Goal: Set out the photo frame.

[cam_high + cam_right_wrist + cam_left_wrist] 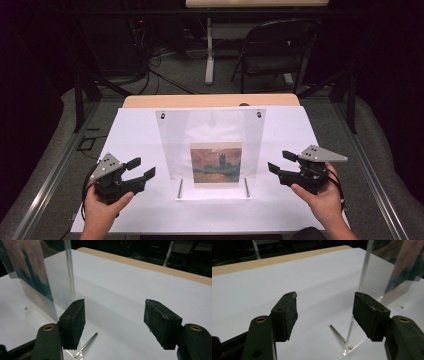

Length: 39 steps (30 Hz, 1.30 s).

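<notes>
Left gripper [141, 168], jaws spread wide, nothing btwn them, sits just left of the clear acrylic stand [210, 150]. Right gripper [280, 162] mirrors it on the right side, jaws spread too, empty. Stand is upright at mid-table, near edge, w/ a reddish painting print [216, 162] in its lower half. Two thin metal pins [180, 188] at its foot. White sheet [135, 135] is bare & flat on both flanks; wooden table edge [210, 100] at far side. Black matte pads [287, 315], glossy transparent panel.

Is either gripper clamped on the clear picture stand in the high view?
No: the left gripper and right gripper sit open on either side of the clear picture stand, apart from it.
</notes>
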Available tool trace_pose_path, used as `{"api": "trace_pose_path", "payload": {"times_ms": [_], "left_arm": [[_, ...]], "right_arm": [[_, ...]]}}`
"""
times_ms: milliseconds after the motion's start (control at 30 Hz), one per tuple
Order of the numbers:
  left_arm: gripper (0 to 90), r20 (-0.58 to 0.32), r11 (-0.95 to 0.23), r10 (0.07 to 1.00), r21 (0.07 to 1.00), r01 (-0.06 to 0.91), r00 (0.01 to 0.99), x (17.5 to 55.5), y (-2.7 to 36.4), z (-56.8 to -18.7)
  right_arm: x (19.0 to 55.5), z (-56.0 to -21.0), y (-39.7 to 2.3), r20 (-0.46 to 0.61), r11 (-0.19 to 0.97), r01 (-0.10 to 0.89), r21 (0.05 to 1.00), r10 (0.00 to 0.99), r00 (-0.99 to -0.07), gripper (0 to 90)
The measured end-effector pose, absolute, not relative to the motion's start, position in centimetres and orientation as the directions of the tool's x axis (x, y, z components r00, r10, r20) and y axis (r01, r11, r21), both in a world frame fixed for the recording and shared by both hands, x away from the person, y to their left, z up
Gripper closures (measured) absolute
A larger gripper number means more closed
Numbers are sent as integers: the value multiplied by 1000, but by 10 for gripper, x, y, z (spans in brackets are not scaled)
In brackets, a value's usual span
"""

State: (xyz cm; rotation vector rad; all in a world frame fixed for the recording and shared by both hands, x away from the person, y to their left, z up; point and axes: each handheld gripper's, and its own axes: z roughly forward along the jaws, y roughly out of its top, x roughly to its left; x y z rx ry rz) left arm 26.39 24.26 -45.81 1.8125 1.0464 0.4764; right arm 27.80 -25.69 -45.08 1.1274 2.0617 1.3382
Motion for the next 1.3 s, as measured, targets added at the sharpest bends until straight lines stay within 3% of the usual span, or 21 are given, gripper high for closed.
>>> {"api": "trace_pose_path", "payload": {"times_ms": [367, 533, 667, 1300], "left_arm": [[362, -203, -82, 863, 847, 525, 463, 263, 257, -505], [363, -161, -112, 885, 837, 535, 437, 268, 256, -522], [363, -118, -147, 892, 836, 528, 436, 270, 254, -529], [365, -106, -225, 858, 803, 552, 503, 273, 243, -544]], "right_arm": [[280, -491, -265, 78, 188, 454, 871, 860, -505, 336], [282, -509, -260, 74, 195, 457, 868, 859, -507, 339], [282, -520, -256, 59, 211, 450, 868, 856, -514, 339], [287, -541, -247, 83, 266, 511, 817, 824, -561, 364]]}}
